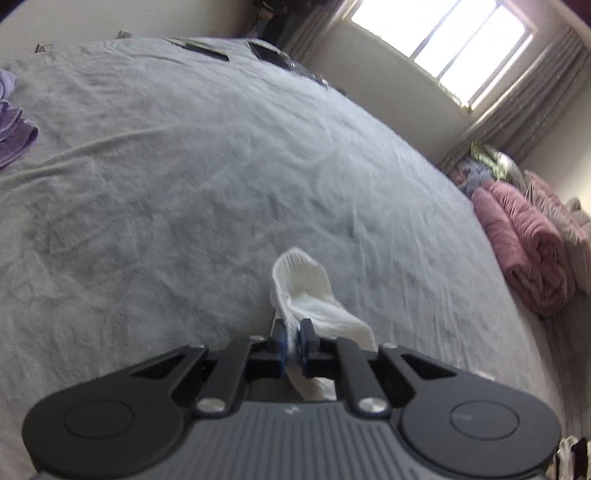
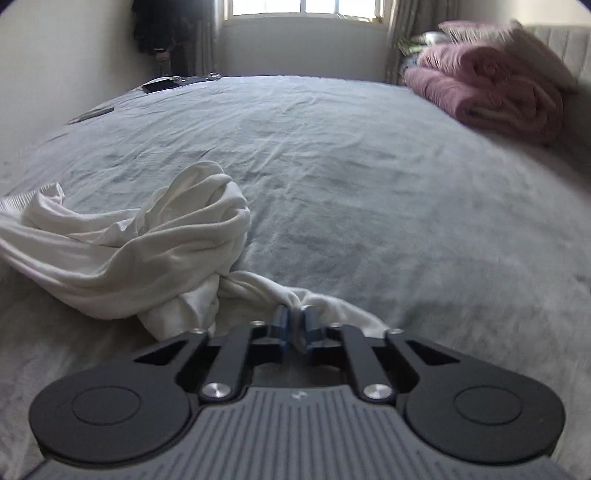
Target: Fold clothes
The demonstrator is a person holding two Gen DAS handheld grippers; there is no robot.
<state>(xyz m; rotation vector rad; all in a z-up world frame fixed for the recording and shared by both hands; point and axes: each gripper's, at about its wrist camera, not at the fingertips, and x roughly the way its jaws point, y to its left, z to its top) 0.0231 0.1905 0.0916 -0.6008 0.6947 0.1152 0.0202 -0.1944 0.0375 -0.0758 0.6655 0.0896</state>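
White garment (image 2: 147, 243) lies bunched and twisted on the bed (image 2: 369, 184), its mass left of the right tongs. Left tongs (image 1: 291, 341): pads together, clamped on a ribbed white edge, probably a cuff or hem of the same garment, raised off the bed. Right tongs (image 2: 294, 325): clamped on a gathered white edge low against the sheet.

Step in hand, by my reading: both ends gripped, cloth unflattened; could be spreading or mid-fold. Next move calls for tension between the grips so the twist falls out.

Room: purple clothing (image 1: 13, 122) far left, dark flat items (image 2: 159, 85) at far edge, window (image 2: 303, 7), rolled pink blanket (image 2: 491, 85) right.
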